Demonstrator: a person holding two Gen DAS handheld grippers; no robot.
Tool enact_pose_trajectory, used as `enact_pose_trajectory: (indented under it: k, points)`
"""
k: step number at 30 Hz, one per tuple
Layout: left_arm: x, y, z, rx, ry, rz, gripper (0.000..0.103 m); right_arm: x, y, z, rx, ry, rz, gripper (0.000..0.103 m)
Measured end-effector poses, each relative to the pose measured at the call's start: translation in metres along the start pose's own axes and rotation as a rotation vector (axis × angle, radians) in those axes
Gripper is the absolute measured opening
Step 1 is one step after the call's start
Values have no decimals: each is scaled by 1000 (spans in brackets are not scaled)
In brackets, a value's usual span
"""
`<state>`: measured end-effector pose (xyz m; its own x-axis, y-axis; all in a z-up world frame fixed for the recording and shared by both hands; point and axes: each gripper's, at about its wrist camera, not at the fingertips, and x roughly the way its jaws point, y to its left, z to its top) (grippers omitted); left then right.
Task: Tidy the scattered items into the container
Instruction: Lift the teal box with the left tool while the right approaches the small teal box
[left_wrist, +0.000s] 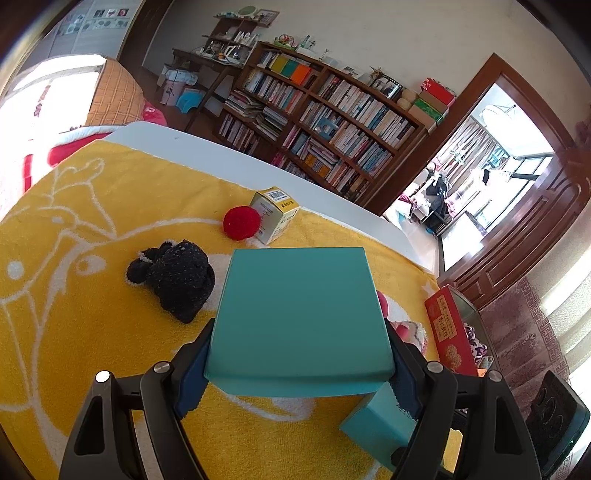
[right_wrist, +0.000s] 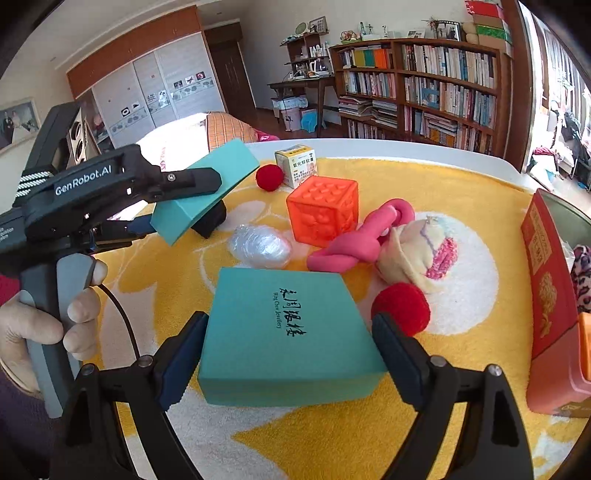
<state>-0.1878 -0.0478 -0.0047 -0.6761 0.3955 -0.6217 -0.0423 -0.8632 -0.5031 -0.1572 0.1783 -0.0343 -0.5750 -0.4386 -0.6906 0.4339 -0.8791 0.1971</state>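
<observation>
My left gripper is shut on a plain teal box, held tilted above the yellow towel; it also shows in the right wrist view. My right gripper is open, its fingers on either side of a teal lettered box that lies on the towel; I cannot tell whether they touch it. The red container stands at the right edge. Scattered: orange cube, pink knot toy, two red pompoms, silver wrap, cream pouch, black knit item.
A small yellow-white carton stands at the far edge of the white table. A bookshelf and a desk stand beyond. The red container also shows in the left wrist view. A person's hand holds the left gripper's handle.
</observation>
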Motion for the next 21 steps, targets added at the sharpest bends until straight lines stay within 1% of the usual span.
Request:
enact_pose_trajectory:
  k: [1, 2, 3, 5, 6, 7, 8, 9, 10, 14, 16, 19, 21]
  points:
    - [0, -1, 0, 3, 0, 3, 82, -7, -2, 1, 11, -15, 25, 47]
    - [0, -1, -1, 6, -1, 5, 82, -11, -4, 3, 31, -13, 47, 44]
    - [1, -2, -1, 8, -1, 8, 82, -16, -7, 4, 51, -23, 41, 42]
    - [2, -3, -2, 12, 2, 11, 82, -18, -10, 3, 48, -24, 44, 42]
    - [3, -4, -2, 15, 4, 13, 82, -17, -11, 2, 45, -13, 56, 44]
    - [3, -5, -4, 19, 6, 14, 82, -17, -14, -1, 57, -21, 60, 48]
    - [3, -6, -4, 23, 6, 15, 82, -16, -17, -3, 78, -17, 50, 63]
    - [4, -7, -5, 26, 6, 15, 82, -14, -20, -6, 97, 3, 40, 80]
    - [4, -8, -5, 29, 7, 14, 82, -11, -24, -8, 113, 17, 39, 85]
    - [7, -9, -6, 34, 17, 12, 82, -9, -41, -16, 193, 48, 46, 86]
    - [8, -9, -6, 30, 25, 8, 82, -7, -46, -18, 211, 59, 49, 86]
    - [7, -9, -6, 30, 21, 4, 82, -7, -43, -17, 205, 61, 66, 86]
    - [5, -9, -5, 27, 17, -1, 82, -6, -35, -15, 176, 65, 72, 86]
